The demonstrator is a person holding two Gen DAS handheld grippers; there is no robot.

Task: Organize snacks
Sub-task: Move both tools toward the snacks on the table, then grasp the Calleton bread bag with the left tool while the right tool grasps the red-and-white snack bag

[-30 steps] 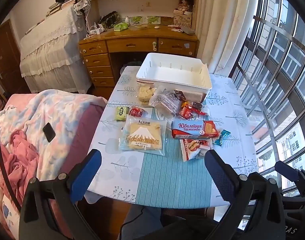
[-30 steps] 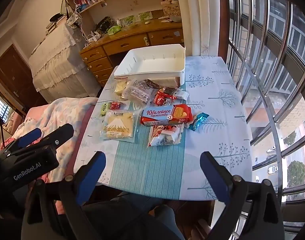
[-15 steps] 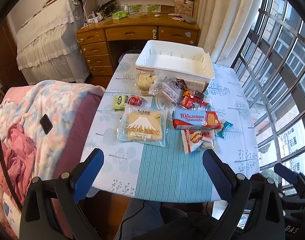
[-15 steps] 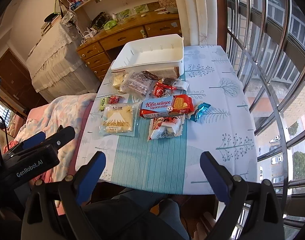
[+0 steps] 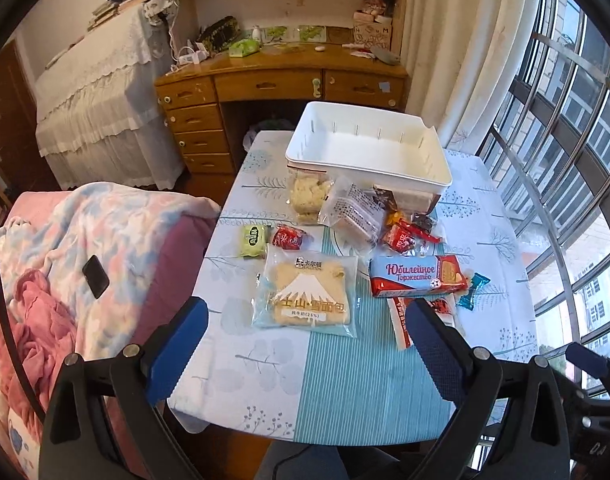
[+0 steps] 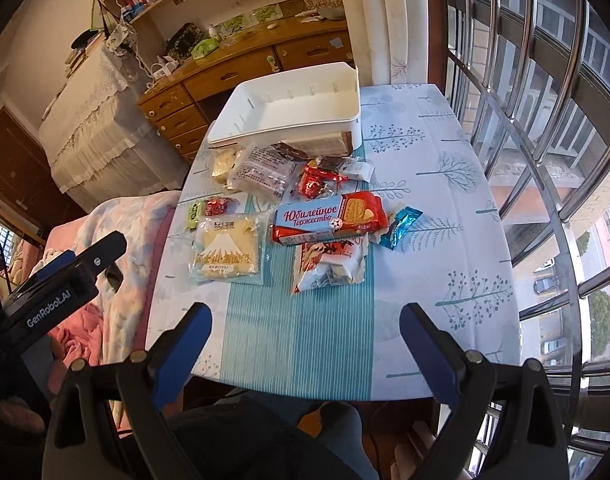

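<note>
Several snack packs lie on the small table in front of an empty white bin (image 5: 369,156) (image 6: 293,112). Among them are a Mount Fuji bread pack (image 5: 307,292) (image 6: 227,252), a red and blue biscuit pack (image 5: 419,276) (image 6: 329,218), a white and red wrapper (image 6: 331,264), a teal candy (image 5: 473,290) (image 6: 401,222), a clear bag (image 5: 353,212), a green candy (image 5: 252,236) and red candies (image 5: 289,238). My left gripper (image 5: 305,340) hovers open above the near table edge. My right gripper (image 6: 305,344) is open too, holding nothing.
The table wears a tree-print cloth with a teal striped runner (image 5: 345,376). A bed with a pink and blue blanket (image 5: 77,248) and a phone (image 5: 95,276) lies left. A wooden desk (image 5: 281,84) stands behind; barred windows (image 6: 545,120) run along the right.
Both grippers have moved forward toward the table, so the snacks look closer and larger. Nothing on the table has moved and both stay open.
</note>
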